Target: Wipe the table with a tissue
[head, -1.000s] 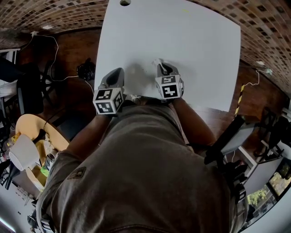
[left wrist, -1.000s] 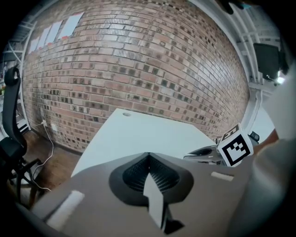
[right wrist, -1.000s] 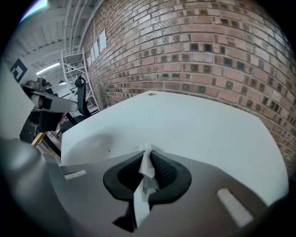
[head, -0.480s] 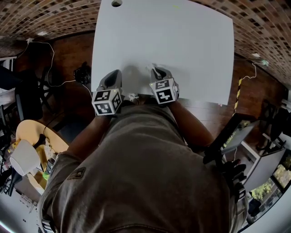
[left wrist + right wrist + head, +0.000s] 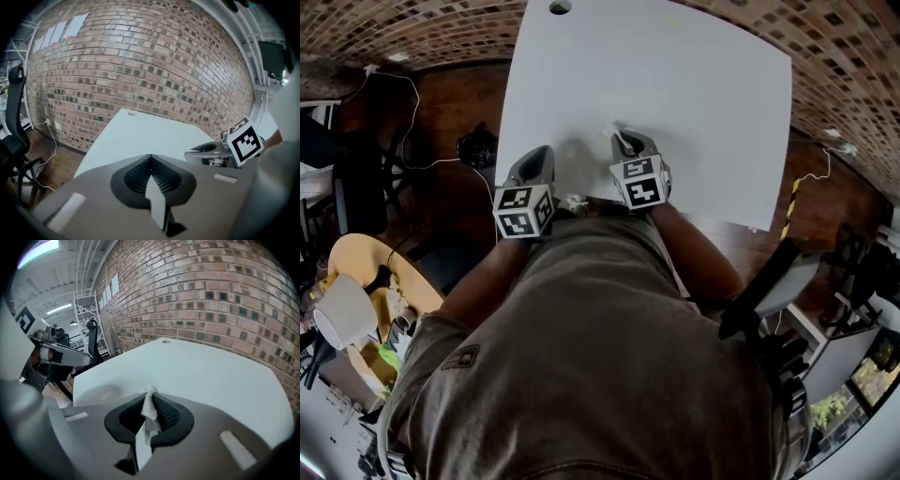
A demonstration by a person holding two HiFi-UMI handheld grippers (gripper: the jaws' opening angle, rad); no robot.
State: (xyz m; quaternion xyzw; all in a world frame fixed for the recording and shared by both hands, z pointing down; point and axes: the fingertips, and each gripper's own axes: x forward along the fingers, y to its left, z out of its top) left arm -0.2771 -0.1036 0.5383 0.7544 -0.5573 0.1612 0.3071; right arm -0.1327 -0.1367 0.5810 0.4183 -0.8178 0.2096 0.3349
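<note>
One brick wall [image 5: 140, 56] rises past the far edge of the white surface [image 5: 675, 84], which is the widest thing in the head view. A person in an olive shirt [image 5: 581, 356] stands at the near edge of the surface, and a black office chair [image 5: 14, 122] sits off its left side.

The left gripper [image 5: 540, 155] hangs over the near left part of the surface. Its jaws are pressed together with nothing between them. The right gripper [image 5: 628, 141] is beside it, also over the near edge of the surface, and its jaws are clamped on a white tissue [image 5: 149, 405]. A crumpled tuft of the tissue pokes out past the jaw tips towards the surface. A small round hole [image 5: 560, 7] sits near the far left corner of the surface.
</note>
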